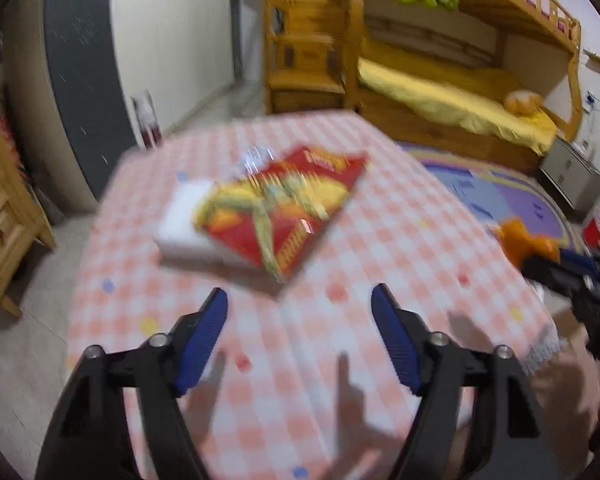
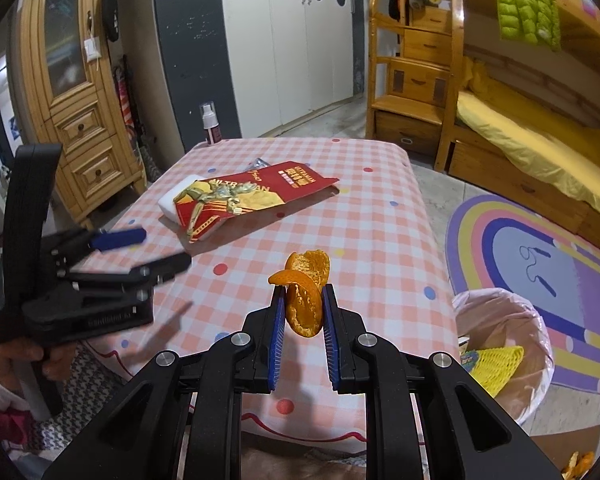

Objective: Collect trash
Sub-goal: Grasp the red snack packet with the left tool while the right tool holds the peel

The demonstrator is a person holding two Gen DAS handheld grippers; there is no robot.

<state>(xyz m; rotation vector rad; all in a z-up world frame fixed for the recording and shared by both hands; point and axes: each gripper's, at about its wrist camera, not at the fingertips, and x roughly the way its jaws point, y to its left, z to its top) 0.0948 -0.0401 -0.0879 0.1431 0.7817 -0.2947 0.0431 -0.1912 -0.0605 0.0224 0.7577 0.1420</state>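
Orange peel [image 2: 305, 296] sits pinched between right jaws, seemingly above table [image 2: 380, 232].

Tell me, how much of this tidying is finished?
Partly done, it seems. The lined bin beside the table already holds yellow foam netting. In hand: the right tongs are shut on an orange peel, not yet dropped in. Left: the red wrapper, which lies on a white block, with the open left tongs facing it.
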